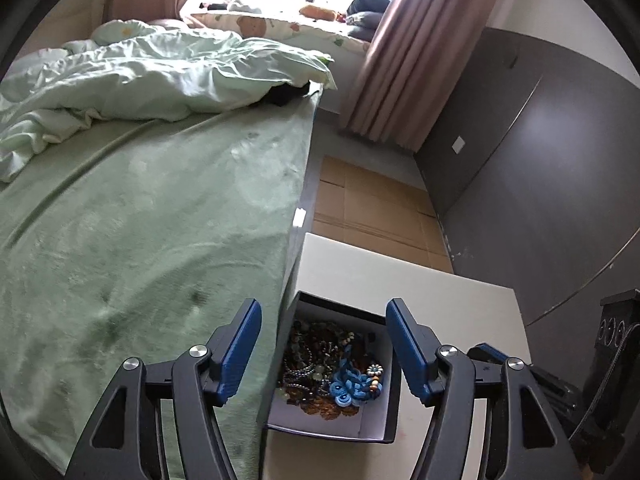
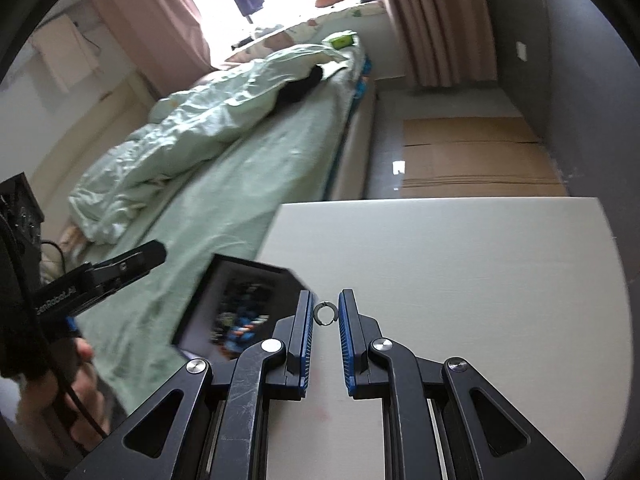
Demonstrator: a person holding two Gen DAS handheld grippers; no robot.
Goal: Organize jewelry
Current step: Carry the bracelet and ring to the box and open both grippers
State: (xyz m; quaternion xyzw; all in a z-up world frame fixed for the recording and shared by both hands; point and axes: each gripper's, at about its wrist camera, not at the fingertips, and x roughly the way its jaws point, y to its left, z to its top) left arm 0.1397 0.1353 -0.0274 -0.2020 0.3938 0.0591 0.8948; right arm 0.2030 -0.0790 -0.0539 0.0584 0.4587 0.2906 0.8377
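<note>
1. Left wrist view: the left gripper (image 1: 324, 344) has its blue-padded jaws spread wide with nothing pinched between them, poised above an open dark-walled box with a white lining (image 1: 376, 420).
2. That box sits on a white tabletop (image 1: 400, 268) close against the edge of a bed with a pale green cover (image 1: 140, 220), and it holds a tangle of beaded jewellery (image 1: 316, 352), with a bright blue knotted cord piece (image 1: 352, 386) lying on top.
3. Right wrist view: the right gripper (image 2: 325, 314) has its jaws drawn close, pinching a small thin metal ring (image 2: 325, 313) between the blue pads, held above the bare tabletop.
4. From this side the box is blurred, just left of the right gripper.
5. A hand (image 2: 72, 392) grips the left tool's handle at the lower left.
</note>
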